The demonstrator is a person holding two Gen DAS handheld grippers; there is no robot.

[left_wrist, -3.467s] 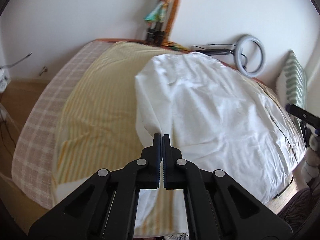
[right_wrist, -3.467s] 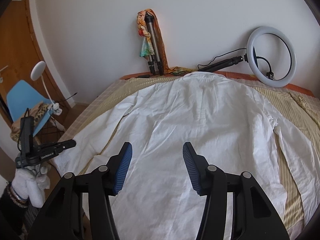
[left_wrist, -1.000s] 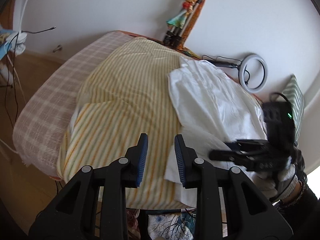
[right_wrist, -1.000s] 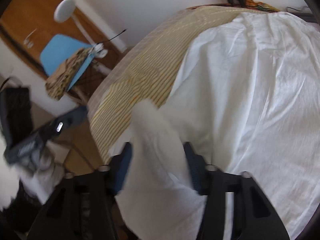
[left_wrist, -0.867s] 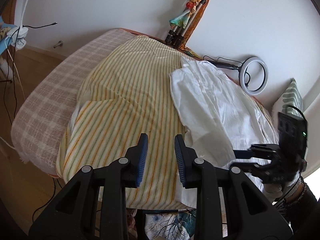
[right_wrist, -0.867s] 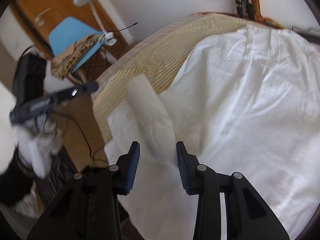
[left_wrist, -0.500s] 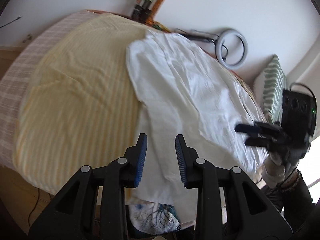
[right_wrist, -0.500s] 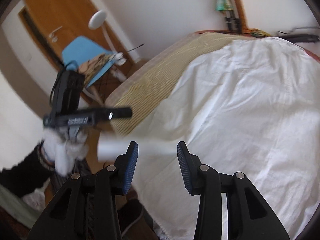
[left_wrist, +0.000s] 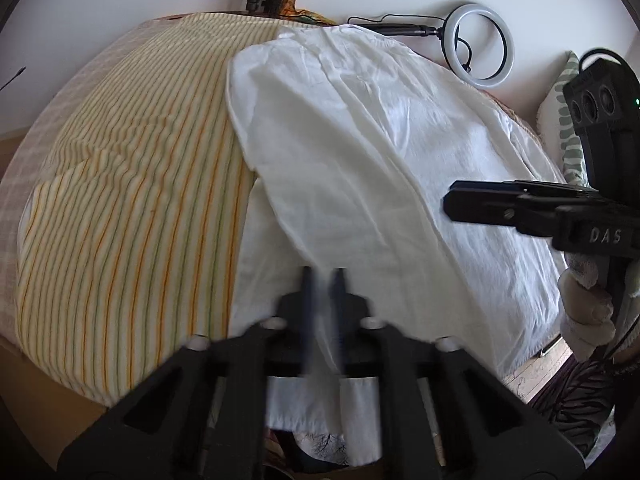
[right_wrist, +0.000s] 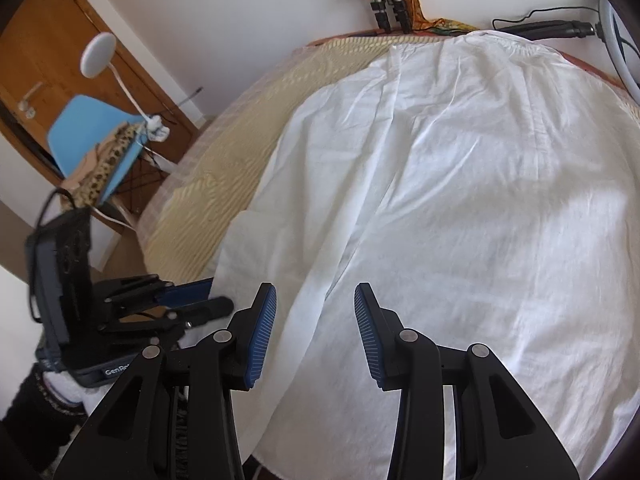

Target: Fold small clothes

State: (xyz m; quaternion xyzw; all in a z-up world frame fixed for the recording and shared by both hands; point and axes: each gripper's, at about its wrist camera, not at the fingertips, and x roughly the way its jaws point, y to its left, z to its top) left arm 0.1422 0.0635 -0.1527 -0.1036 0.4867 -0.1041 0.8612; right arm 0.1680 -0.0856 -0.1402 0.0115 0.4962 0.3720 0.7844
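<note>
Left wrist view: the blurred left gripper (left_wrist: 323, 280), nearly closed, seems to pinch the white cotton shirt (left_wrist: 360, 152) at lower centre; the right gripper (right_wrist: 315, 312) gapes empty; one sleeve folded, the rest remains.

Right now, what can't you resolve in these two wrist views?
- Left gripper: motion-blurred in the left wrist view; whether it is pinching the white shirt is unclear.
- Shirt's near hem: hidden behind the gripper bodies in both views.
- Ring light: cut off by the right wrist view's edge.
</note>
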